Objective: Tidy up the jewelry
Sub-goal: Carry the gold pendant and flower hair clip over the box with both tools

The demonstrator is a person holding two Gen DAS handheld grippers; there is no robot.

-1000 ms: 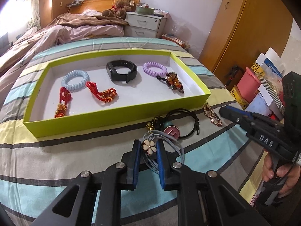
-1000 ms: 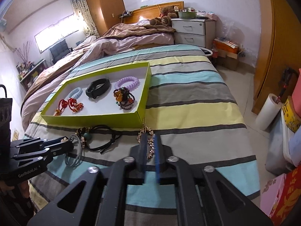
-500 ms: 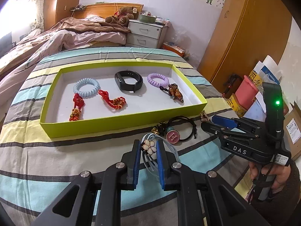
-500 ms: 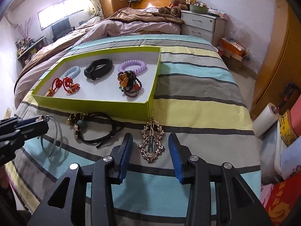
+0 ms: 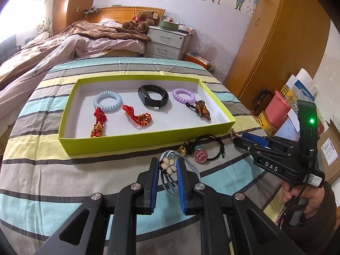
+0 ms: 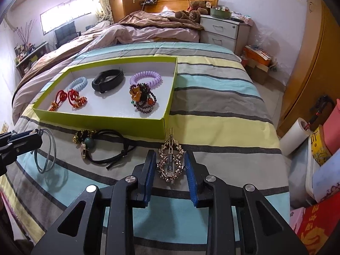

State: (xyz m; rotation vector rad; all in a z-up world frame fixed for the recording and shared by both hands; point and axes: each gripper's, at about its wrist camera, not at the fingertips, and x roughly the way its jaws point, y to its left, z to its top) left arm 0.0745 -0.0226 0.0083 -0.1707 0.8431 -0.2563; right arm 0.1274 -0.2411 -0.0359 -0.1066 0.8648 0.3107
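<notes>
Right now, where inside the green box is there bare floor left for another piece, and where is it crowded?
In the green box, bare floor runs along the near wall between the red knotted charm and the amber bead cluster, and in the near left corner. The back row is crowded: blue coil band, black wristband, purple coil band.

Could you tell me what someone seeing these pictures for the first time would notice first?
Probably the bright lime-green tray on the striped bedspread, with coiled bands, a black band and red knotted charms laid in a row inside. Next, the left gripper shut on a flower-topped clear hair tie, and the right gripper closing around a gold hair clip lying before the tray.
</notes>
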